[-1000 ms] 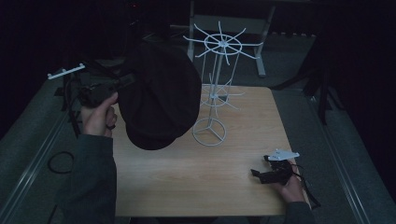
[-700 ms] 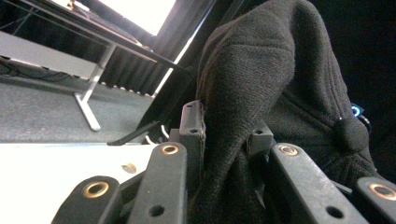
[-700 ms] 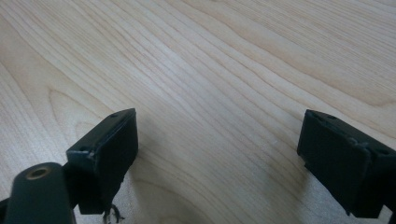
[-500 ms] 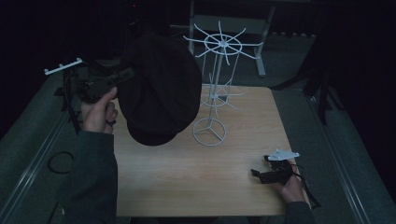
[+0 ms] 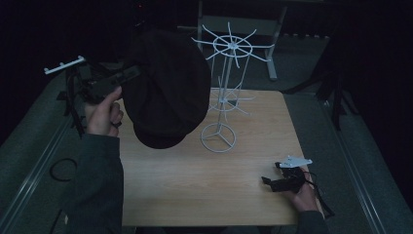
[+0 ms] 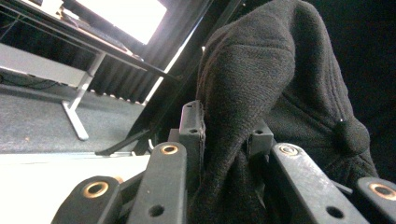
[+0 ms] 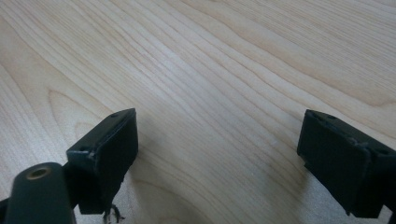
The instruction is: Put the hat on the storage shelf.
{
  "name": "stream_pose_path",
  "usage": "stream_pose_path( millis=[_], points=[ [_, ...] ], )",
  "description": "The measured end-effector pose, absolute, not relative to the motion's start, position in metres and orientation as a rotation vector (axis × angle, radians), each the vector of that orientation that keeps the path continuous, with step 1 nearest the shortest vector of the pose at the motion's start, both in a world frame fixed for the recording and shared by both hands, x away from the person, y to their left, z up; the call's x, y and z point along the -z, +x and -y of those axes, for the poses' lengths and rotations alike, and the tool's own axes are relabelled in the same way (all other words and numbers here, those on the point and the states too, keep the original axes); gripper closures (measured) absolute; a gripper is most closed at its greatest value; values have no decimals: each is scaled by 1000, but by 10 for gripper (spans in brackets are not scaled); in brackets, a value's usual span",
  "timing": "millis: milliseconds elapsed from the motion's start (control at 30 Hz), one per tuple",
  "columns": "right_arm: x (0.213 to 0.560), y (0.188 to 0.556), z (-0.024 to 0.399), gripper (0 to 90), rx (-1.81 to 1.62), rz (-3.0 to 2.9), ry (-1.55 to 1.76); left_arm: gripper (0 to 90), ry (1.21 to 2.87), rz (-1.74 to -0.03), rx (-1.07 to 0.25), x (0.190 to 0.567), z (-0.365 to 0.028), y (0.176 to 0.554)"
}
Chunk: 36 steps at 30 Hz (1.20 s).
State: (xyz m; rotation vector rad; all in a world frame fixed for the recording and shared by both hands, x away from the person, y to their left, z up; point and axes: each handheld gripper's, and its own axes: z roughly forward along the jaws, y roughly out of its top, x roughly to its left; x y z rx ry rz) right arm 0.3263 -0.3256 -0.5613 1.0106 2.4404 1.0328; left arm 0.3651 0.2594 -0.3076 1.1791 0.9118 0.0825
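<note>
- Hat [image 5: 165, 87] is up in the air over the counter's [image 5: 195, 195] back-left part, hanging off the left gripper [image 5: 127, 74], just left of the wire rack [image 5: 229, 92].
- Left gripper view makes it plain: the fingers [image 6: 192, 126] are pinched shut on a fold of the knit, so the grip looks solid. Looks to me like the job is getting the hat onto one of the rack's prongs.
- To do it well, I'd keep the pinch tight, carry the hat high enough that its brim passes over the top ring of prongs, then bring the hollow side down over one prong tip instead of shoving sideways.
- Rack is light wire on a small round base, so a side push could tip or spin it. Go gentle.
- Right gripper [image 5: 280, 181] sits low at the counter's front-right corner, fingers [image 7: 109, 149] spread wide on nothing, well apart from the rack. It could steady the base if needed.
- Room: plenty of bare counter in front; the tight spot is those prongs beside the hat.
</note>
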Motion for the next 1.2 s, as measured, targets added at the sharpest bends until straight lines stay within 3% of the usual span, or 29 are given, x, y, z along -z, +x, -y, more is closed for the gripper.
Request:
stream_pose_path(
  millis=[1200],
  points=[
    [561, 326, 325, 123, -1033, -2440, 1013, 761, 1134, -883, -54, 294, -244, 377]
  ],
)
